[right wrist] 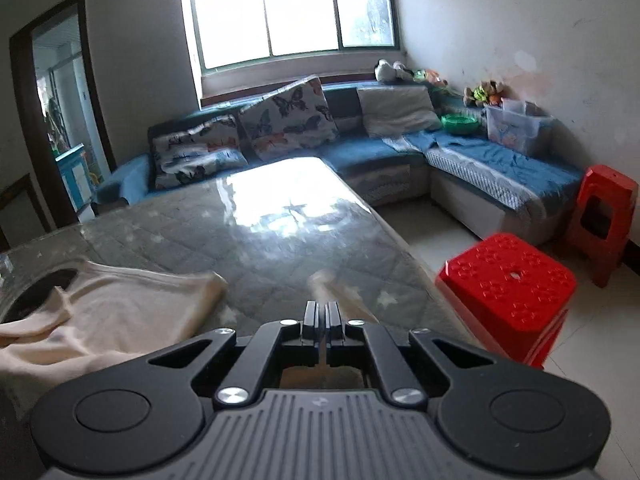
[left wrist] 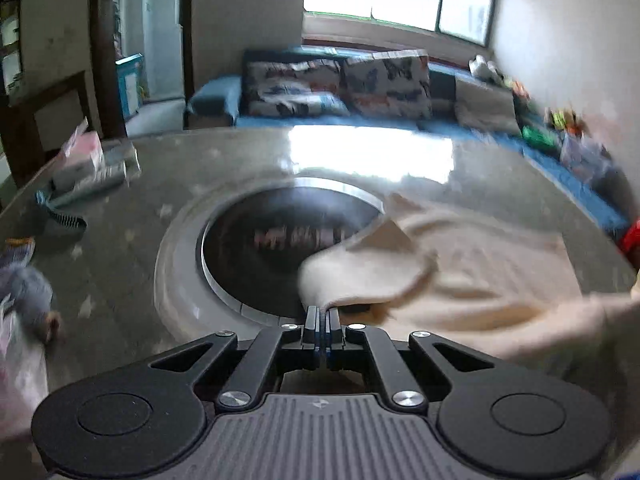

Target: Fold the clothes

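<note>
Both hand-held grippers, left point(left wrist: 322, 312) and right point(right wrist: 321, 307), pinch the cream garment point(left wrist: 472, 276) over the table point(right wrist: 248, 240).

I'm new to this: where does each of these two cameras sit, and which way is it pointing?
Left wrist: sits on the left gripper, looking across the table toward the sofa; its jaws are shut on the cream garment.
Right wrist: sits on the right gripper, facing sofa, window and red stools; jaws shut on the garment's other end.
Shared: table, garment, sofa, window.
</note>
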Tool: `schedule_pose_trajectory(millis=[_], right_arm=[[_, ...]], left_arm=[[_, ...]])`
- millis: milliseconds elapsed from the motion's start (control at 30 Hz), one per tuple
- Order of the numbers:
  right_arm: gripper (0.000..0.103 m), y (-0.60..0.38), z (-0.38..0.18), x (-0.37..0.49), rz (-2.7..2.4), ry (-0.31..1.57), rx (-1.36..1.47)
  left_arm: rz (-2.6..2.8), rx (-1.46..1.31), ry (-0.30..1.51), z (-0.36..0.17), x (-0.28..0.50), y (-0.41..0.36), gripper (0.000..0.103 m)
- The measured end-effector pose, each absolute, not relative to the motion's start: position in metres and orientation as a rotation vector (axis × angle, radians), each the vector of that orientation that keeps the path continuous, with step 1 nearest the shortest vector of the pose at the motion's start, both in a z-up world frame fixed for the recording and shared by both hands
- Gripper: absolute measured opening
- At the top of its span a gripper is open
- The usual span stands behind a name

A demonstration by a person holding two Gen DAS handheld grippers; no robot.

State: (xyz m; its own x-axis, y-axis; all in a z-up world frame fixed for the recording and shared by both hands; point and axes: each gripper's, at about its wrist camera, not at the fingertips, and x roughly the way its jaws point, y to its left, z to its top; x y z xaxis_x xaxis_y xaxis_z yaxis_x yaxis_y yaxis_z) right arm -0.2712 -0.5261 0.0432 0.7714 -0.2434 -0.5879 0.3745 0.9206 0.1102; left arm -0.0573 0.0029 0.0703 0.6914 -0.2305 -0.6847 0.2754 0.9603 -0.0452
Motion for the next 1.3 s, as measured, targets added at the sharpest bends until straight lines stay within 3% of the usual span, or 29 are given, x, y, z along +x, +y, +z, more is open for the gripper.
schedule_pose_trajectory(millis=[133, 200, 300, 633, 800, 1100, 1233, 1267, 1300], right_arm=[[0.003, -0.523, 0.034, -0.274, -0.345, 0.642, 0.201], [0.006, -0.519, 0.037, -0.275, -0.322, 0.640, 0.191], [0.007, -0.511, 0.042, -0.273, -0.279, 0.637, 0.169], [0.008, -0.480, 0.037, -0.210, -0.076, 0.708, 0.157], [0.017, -0.470, 0.025, -0.165, -0.014, 0.763, 0.165], [0.019, -0.466, -0.005, -0.092, 0.001, 0.871, 0.146], [0.017, -0.468, -0.009, -0.075, 0.003, 0.900, 0.140], [0.007, -0.467, -0.008, -0.071, 0.003, 0.902, 0.132], [0.004, -0.466, -0.007, -0.068, 0.000, 0.903, 0.123]], left_arm=[[-0.230, 0.090, 0.747, 0.070, -0.069, 0.006, 0.019], [-0.230, 0.097, 0.719, 0.074, -0.078, 0.007, 0.036], [-0.279, 0.123, 0.678, 0.081, -0.089, -0.001, 0.043], [-0.465, 0.128, 0.707, 0.076, -0.056, -0.061, 0.043], [-0.513, 0.136, 0.746, 0.065, -0.024, -0.090, 0.043], [-0.570, 0.195, 0.805, 0.043, 0.026, -0.131, 0.043], [-0.559, 0.213, 0.827, 0.033, 0.047, -0.142, 0.043], [-0.556, 0.217, 0.831, 0.030, 0.052, -0.144, 0.043], [-0.552, 0.222, 0.835, 0.028, 0.056, -0.146, 0.043]])
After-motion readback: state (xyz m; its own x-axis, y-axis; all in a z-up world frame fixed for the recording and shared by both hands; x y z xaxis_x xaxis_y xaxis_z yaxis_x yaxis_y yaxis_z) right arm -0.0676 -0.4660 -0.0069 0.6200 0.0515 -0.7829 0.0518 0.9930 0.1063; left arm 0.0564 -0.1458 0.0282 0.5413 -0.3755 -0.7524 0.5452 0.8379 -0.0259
